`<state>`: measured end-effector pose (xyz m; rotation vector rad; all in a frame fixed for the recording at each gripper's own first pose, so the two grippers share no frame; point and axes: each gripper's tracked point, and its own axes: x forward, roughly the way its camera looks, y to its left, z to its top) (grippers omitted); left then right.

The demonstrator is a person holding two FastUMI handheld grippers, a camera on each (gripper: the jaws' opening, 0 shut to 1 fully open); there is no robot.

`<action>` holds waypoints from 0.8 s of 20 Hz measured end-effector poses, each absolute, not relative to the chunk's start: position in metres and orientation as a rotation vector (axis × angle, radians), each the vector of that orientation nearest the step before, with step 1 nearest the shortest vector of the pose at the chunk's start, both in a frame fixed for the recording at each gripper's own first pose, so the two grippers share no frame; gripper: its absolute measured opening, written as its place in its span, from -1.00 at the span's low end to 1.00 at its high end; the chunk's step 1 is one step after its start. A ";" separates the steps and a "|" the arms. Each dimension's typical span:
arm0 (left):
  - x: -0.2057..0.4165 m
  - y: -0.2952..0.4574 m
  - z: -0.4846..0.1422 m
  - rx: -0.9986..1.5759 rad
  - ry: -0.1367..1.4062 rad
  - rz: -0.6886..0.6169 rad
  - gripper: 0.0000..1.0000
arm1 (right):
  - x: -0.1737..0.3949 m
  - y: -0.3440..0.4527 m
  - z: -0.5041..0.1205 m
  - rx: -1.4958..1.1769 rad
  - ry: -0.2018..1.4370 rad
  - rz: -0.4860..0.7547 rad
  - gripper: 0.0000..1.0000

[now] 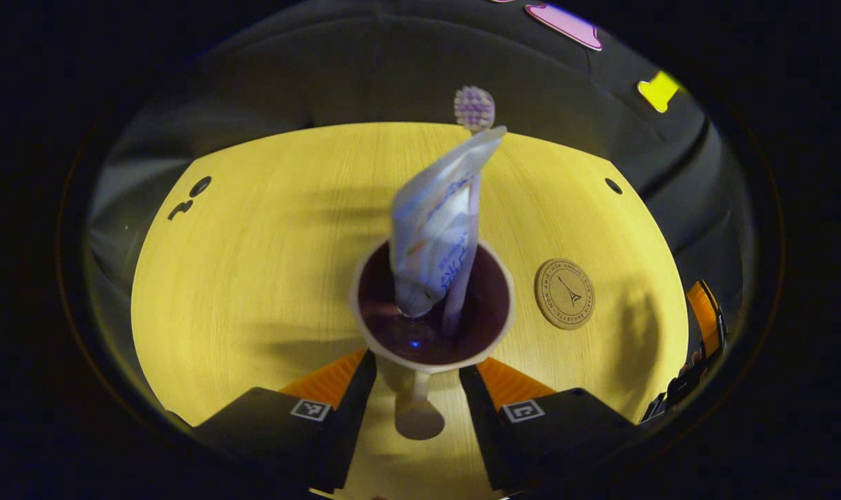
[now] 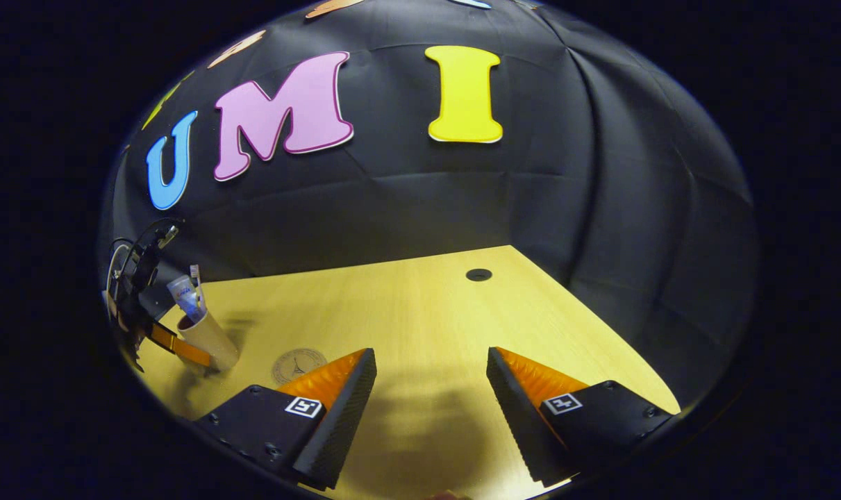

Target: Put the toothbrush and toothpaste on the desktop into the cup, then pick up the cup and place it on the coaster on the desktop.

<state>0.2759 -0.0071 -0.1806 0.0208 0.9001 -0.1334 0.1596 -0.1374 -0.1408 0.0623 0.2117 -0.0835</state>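
Note:
A tan cup [image 1: 430,347] with a dark inside sits between the fingers of my left gripper [image 1: 417,375], which is shut on its lower wall. A white toothpaste tube [image 1: 437,229] and a toothbrush [image 1: 474,107] stand in it, leaning to the right, bristle head up. The round brown coaster [image 1: 564,293] lies on the desktop just right of the cup. In the right gripper view the cup [image 2: 212,340] tilts at the far left, held by the left gripper [image 2: 177,346], with the coaster [image 2: 298,364] beside it. My right gripper [image 2: 430,378] hangs open over bare wood, nothing between its fingers.
The yellow wooden desktop [image 1: 253,278] has small cable holes near its back corners [image 1: 612,185] [image 1: 200,186]. The black cloth wall closes in behind. My right gripper [image 1: 701,347] shows at the right edge of the left gripper view, past the coaster.

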 end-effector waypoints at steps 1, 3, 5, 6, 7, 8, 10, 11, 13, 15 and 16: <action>0.275 -0.007 -0.183 0.039 0.913 -0.130 0.32 | 0.154 -0.144 -0.142 0.061 0.219 -0.096 0.96; 0.273 -0.008 -0.186 0.047 0.931 -0.122 0.09 | 0.146 -0.152 -0.145 0.064 0.239 -0.113 0.96; 0.275 -0.009 -0.188 0.045 0.933 -0.112 -0.36 | 0.140 -0.157 -0.144 0.060 0.250 -0.123 0.97; 0.271 -0.008 -0.186 0.047 0.938 -0.110 -0.35 | 0.138 -0.158 -0.143 0.056 0.253 -0.127 0.97; 0.272 -0.008 -0.185 0.046 0.934 -0.111 -0.36 | 0.136 -0.158 -0.142 0.050 0.256 -0.127 0.97; 0.272 -0.008 -0.185 0.050 0.933 -0.117 -0.37 | 0.133 -0.158 -0.139 0.044 0.257 -0.127 0.97; 0.272 -0.008 -0.185 0.056 0.923 -0.128 -0.40 | 0.129 -0.156 -0.135 0.036 0.262 -0.121 0.97; 0.272 -0.008 -0.185 0.053 0.917 -0.126 -0.42 | 0.128 -0.154 -0.134 0.034 0.266 -0.115 0.97; 0.270 -0.010 -0.185 0.052 0.912 -0.124 -0.34 | 0.125 -0.150 -0.129 0.024 0.267 -0.105 0.96; 0.270 -0.013 -0.177 0.058 0.889 -0.127 -0.34 | 0.122 -0.147 -0.124 0.013 0.264 -0.098 0.96; 0.271 -0.015 -0.170 0.068 0.874 -0.135 -0.44 | 0.121 -0.145 -0.123 0.010 0.263 -0.094 0.96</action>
